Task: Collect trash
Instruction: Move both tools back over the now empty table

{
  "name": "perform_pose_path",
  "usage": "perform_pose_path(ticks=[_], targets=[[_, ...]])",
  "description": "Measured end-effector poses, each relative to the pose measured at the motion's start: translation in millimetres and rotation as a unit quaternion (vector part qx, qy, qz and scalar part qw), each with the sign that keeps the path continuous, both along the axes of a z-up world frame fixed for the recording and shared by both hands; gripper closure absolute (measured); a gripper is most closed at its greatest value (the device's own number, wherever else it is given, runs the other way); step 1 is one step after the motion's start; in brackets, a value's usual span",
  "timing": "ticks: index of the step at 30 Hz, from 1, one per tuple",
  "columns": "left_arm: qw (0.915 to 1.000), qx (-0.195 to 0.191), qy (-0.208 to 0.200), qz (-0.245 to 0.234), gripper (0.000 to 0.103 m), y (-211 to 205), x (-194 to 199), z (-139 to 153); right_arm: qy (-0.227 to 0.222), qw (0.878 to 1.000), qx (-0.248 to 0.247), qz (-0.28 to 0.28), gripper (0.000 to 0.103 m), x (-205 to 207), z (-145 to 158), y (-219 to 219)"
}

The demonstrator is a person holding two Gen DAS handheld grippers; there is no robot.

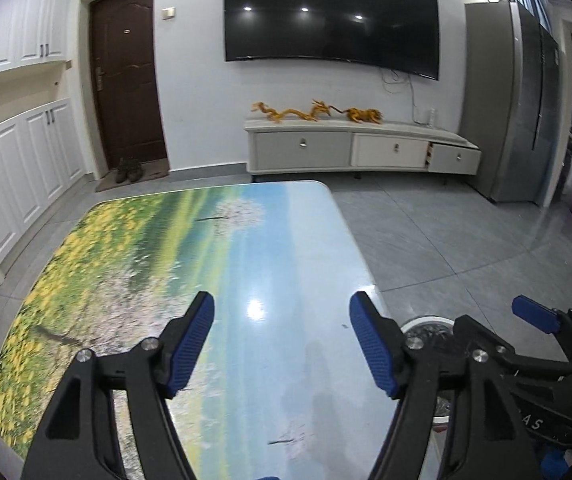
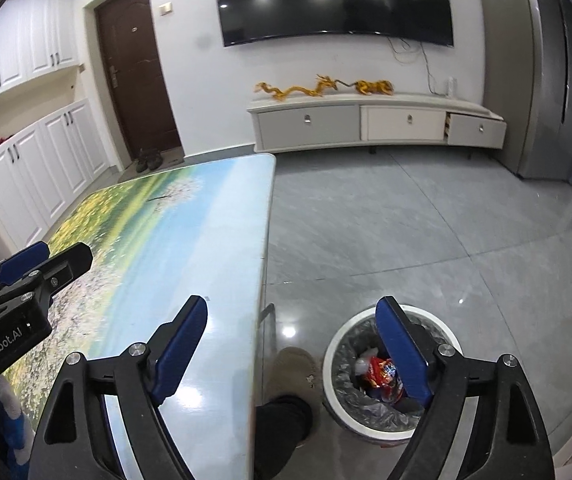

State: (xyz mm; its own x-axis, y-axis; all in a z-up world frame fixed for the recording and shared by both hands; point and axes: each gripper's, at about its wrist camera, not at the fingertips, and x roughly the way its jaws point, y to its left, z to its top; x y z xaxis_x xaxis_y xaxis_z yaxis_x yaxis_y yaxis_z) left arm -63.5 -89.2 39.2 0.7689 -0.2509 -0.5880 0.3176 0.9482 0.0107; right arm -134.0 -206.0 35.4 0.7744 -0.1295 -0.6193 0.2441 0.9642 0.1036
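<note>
Apparently done, I hold the right tool point(image 2: 291, 346) spread empty above the bin point(image 2: 337, 364) off the counter's point(image 2: 206, 240) right edge, left tool point(image 1: 282, 340) spread idle.

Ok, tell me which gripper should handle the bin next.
Right. The right gripper hangs open by the table edge, with the bin and its wrappers just beyond. The left gripper, also open, is over the table.

Table, bin and room layout

The bin point(image 2: 385, 416) stands on the floor point(image 2: 405, 232) just right of the table point(image 2: 214, 240), near its right edge, with wrappers point(image 2: 381, 374) inside. Beyond the table's far edge stand the door point(image 1: 126, 80), the cabinet point(image 1: 361, 146) and, above it, the television point(image 1: 329, 16).
</note>
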Motion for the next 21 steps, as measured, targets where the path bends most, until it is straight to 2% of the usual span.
perform_pose_path(ticks=[6,10,12,16,21], targets=[[0.9997,-0.002,-0.016,0.02,0.026,15,-4,6,-0.006,1.0,-0.013,0.011,0.016,-3,4,15],[0.9997,0.007,-0.016,0.018,0.016,14,-8,0,-0.003,1.0,-0.024,0.011,0.011,-2,1,18],[0.9998,0.011,-0.01,0.016,0.016,12,-5,-5,-0.002,1.0,-0.026,0.009,0.008,-1,-1,17],[0.9996,0.02,0.003,0.02,0.016,13,1,-18,0.003,0.999,-0.033,0.0,0.007,3,-6,12],[0.9986,0.029,0.007,0.045,0.016,25,14,-30,0.01,0.999,-0.036,-0.007,0.006,12,-13,6]])
